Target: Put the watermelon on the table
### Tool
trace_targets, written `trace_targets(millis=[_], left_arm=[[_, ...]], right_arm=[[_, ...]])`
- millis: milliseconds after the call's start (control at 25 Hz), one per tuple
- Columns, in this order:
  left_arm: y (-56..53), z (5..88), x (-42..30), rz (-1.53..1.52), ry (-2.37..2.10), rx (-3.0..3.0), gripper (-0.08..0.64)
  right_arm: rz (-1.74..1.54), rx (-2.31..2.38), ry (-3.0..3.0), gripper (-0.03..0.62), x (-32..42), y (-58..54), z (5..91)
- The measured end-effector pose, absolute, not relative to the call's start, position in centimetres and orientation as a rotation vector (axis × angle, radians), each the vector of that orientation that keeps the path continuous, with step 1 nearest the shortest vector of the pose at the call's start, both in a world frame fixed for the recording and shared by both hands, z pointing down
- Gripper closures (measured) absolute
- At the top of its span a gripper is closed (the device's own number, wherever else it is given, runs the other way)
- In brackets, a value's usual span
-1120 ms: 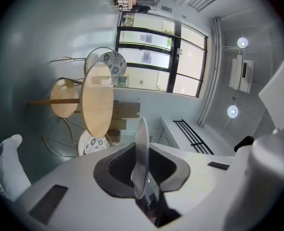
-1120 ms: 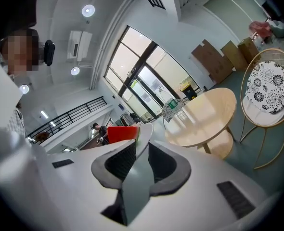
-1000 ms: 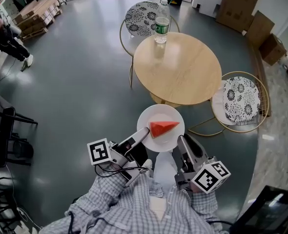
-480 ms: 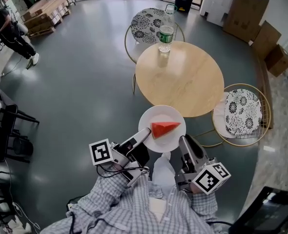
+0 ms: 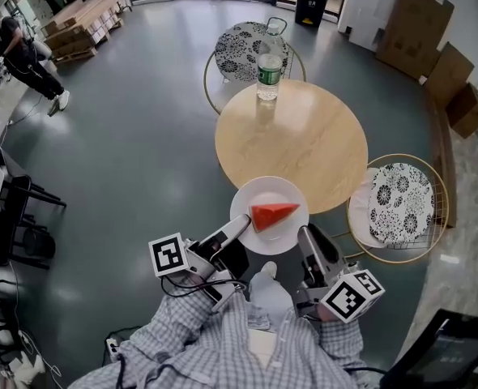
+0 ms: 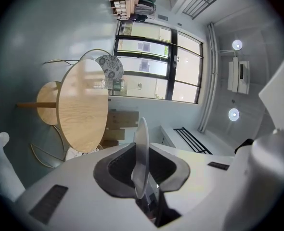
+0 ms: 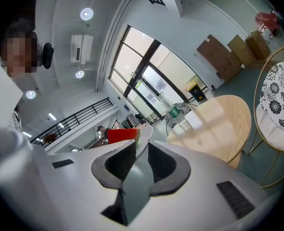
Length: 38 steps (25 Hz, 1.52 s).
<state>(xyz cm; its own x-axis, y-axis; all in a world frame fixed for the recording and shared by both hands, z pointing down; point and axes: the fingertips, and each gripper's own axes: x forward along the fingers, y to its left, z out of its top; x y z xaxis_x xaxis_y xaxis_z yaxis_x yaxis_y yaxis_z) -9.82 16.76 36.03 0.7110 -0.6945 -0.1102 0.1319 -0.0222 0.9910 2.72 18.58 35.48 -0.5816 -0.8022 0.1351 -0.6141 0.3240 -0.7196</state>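
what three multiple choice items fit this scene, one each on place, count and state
1. Where is the water bottle? A on the round table B on a chair C on the floor
2. How many cushioned chairs flank the table? A one B two C four
3. How is the plate with the watermelon held? A in one bare hand B lying on a chair C rim clamped by left tongs and right tongs
Answers: 1 A, it stands on the tabletop; 2 B, one beyond, one at right; 3 C, each gripper view shows the rim pinched.
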Motion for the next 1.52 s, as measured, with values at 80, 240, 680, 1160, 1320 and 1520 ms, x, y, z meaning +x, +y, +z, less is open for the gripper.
trace_targets(millis=[80, 240, 680, 1160, 1320, 1520], left_arm=[[16.1, 35.9, -9.2, -0.709, -0.501, 1.453, 0.502], [14.9, 35.6, -7.8, -0.721, -0.508, 1.449, 0.503], [12.5, 36.0, -4.1, -0.712, -0.527, 1.448, 0.502], [8.2, 36.7, -3.8, -0.683, -0.507, 1.439, 0.503], [5.5, 36.8, -4.1, -0.668, -0.489, 1.444, 0.503], [2.1, 36.6, -5.3, -0.658, -0.471, 1.459, 0.503]], right_arm=[[-1.106, -1.274, 2.35, 0.508, 3.3, 17.8, 35.3], [-1.107, -1.259, 2.353, 0.508, 4.8, 16.4, 35.0], [-1.129, -1.242, 2.35, 0.508, 8.5, 14.0, 35.6], [-1.134, -1.274, 2.305, 0.508, 8.8, 10.0, 36.2], [-1.134, -1.299, 2.269, 0.508, 8.5, 7.6, 36.3], [-1.111, -1.32, 2.264, 0.508, 7.3, 4.4, 36.1]])
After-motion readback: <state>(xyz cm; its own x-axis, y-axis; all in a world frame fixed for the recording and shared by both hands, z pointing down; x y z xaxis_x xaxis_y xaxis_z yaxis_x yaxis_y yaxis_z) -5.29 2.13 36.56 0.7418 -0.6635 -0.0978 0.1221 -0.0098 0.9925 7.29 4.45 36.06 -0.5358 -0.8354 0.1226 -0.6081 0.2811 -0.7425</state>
